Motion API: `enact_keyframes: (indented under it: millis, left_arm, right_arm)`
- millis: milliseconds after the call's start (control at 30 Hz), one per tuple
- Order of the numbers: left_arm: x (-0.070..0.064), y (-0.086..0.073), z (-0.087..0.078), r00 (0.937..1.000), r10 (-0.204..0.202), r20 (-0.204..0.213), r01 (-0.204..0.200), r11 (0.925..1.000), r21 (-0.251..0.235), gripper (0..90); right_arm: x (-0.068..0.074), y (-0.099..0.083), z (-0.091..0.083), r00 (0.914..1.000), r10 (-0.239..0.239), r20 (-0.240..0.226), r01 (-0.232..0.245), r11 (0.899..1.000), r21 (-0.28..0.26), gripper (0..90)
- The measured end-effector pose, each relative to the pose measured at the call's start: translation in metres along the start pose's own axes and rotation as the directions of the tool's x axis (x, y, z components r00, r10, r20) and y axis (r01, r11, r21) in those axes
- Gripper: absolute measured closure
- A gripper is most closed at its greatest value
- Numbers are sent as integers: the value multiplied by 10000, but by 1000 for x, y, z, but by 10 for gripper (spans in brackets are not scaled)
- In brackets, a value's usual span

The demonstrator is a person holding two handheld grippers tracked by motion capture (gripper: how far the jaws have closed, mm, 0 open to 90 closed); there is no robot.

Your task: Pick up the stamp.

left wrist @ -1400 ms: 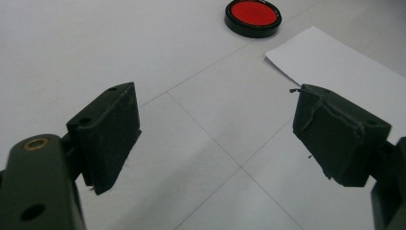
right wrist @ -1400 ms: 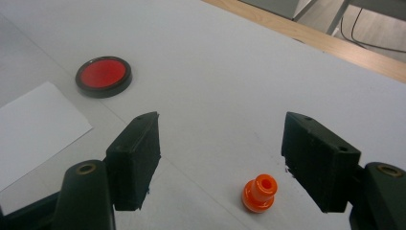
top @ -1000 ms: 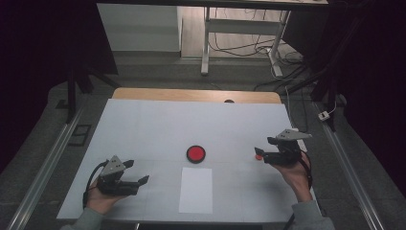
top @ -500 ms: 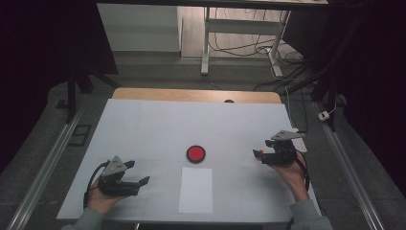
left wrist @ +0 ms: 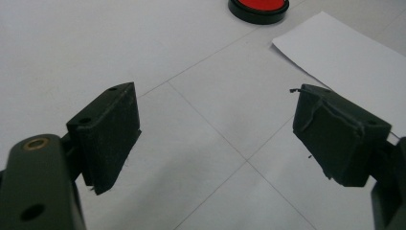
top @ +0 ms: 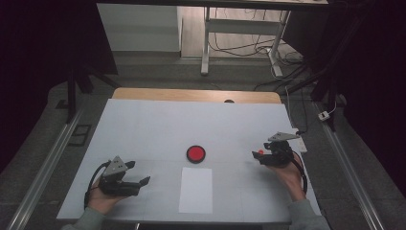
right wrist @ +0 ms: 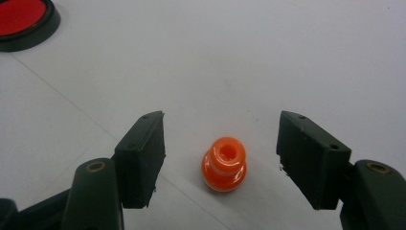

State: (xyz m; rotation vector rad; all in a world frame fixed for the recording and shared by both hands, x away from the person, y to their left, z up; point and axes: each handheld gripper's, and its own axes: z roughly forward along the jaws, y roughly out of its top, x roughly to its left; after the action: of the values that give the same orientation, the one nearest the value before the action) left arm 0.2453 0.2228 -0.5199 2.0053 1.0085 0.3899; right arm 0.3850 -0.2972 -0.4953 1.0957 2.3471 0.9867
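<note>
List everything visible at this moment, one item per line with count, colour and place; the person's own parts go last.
Round pad: 1, red with black rim, table centre.
Paper sheet: 1, white, just nearer the person than the pad.
Small knobbed piece: 1, orange, standing on the table between the right gripper's open jaws, untouched.
Table: 1, white top, wooden far edge.
Left gripper: 1, black, near left, open, empty.
Right gripper: 1, black, right side, open.
Hands: 2, one holding each gripper.

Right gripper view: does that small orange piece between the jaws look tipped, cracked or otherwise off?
Nothing stands out. The small orange plastic spool-shaped piece stands upright on the white table, intact, between the open jaws of the right hand-held gripper, touching neither.
</note>
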Motion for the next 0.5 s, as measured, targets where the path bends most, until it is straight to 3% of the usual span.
enact_keyframes:
  millis: [500]
  left_arm:
    - [1, -1, 1, 10000, -7, -17, 7, 10000, 59, 164]
  right_arm:
    - [-3, -5, 1, 9998, 189, 105, -188, 9998, -84, 437]
